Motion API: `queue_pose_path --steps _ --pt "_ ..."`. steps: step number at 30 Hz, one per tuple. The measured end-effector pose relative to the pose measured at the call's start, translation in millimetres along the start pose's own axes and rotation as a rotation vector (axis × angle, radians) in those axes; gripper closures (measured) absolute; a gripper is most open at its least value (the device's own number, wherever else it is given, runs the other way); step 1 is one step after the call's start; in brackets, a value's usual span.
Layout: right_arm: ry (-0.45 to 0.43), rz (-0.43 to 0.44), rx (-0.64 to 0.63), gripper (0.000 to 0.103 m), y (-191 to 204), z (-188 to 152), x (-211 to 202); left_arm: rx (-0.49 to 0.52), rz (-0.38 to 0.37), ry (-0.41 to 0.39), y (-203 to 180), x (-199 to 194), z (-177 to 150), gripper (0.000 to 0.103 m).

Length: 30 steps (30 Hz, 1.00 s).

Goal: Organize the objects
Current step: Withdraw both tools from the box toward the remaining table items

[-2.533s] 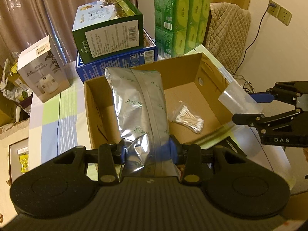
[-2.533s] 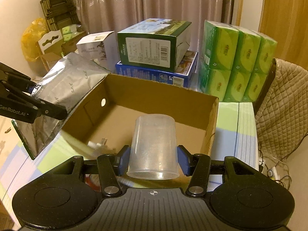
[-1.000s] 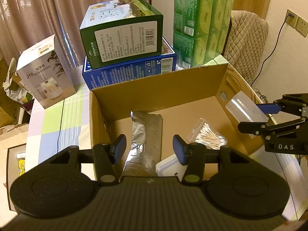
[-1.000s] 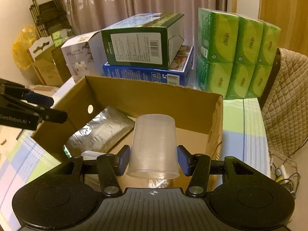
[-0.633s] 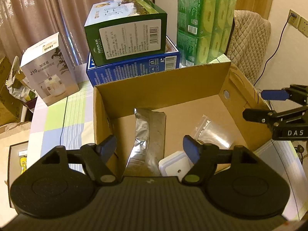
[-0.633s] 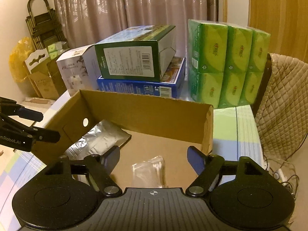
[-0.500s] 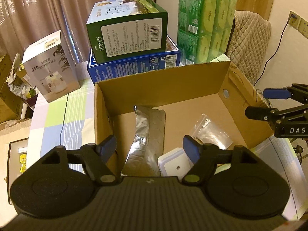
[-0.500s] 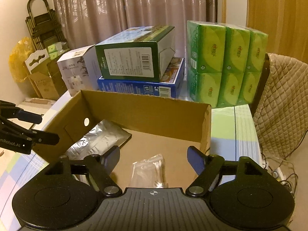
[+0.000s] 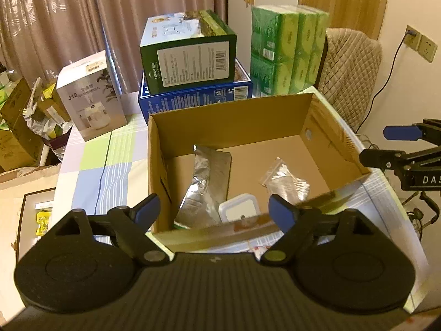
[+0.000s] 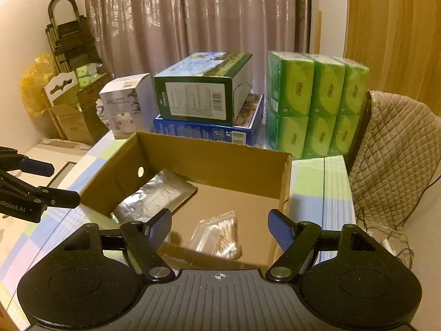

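Inside the cardboard box (image 9: 248,121), the foil pouch (image 9: 205,187) lies lengthwise ahead of the empty, spread-jawed left gripper (image 9: 213,209), probably nearer it than the equally spread right gripper (image 10: 219,227).

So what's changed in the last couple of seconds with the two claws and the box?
The left claw let go of the foil pouch, which now lies in the cardboard box. The right claw released its clear cup, now out of sight. Both are open. The cotton swabs stayed put.

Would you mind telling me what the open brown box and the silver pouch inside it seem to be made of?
The open brown box looks like matte corrugated cardboard, with raw cut edges. The silver pouch appears to be metallised foil or foil-laminated plastic: shiny, creased, mirror-like glints.
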State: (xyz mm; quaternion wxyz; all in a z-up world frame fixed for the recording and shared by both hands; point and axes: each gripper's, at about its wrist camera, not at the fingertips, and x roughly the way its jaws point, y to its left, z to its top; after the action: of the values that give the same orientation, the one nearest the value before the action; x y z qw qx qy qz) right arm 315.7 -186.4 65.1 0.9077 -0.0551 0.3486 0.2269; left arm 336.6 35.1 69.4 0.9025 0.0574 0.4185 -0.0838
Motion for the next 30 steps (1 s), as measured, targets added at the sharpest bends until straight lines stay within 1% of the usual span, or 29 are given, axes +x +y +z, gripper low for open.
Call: queue_pose_path --steps 5,7,14,22,24,27,30 --pt "-0.015 0.008 0.006 0.029 7.2 -7.9 -31.4 -0.013 -0.003 -0.020 -9.1 -28.6 -12.9 0.018" --pt "-0.018 0.009 0.008 0.029 10.2 -12.9 -42.9 -0.020 -0.005 -0.029 -12.4 -40.2 -19.0 0.015" --pt "-0.018 0.012 0.008 0.029 18.6 -37.8 -76.2 -0.041 -0.009 -0.053 -23.1 -74.2 -46.5 0.010" --pt "-0.001 0.015 0.040 0.029 19.7 -73.3 -100.3 -0.083 -0.023 -0.062 -33.7 -93.3 -80.6 0.005" --pt "0.007 0.011 0.039 0.029 20.6 -83.0 -104.5 -0.080 -0.017 -0.070 -39.1 -96.4 -91.2 0.001" --pt "0.016 0.001 0.022 0.028 22.7 -102.4 -110.1 -0.068 0.002 -0.079 -49.2 -96.1 -106.4 0.001" --pt "0.033 -0.008 0.029 0.028 22.0 -121.7 -111.8 -0.074 0.000 -0.080 -58.1 -93.5 -122.3 0.001"
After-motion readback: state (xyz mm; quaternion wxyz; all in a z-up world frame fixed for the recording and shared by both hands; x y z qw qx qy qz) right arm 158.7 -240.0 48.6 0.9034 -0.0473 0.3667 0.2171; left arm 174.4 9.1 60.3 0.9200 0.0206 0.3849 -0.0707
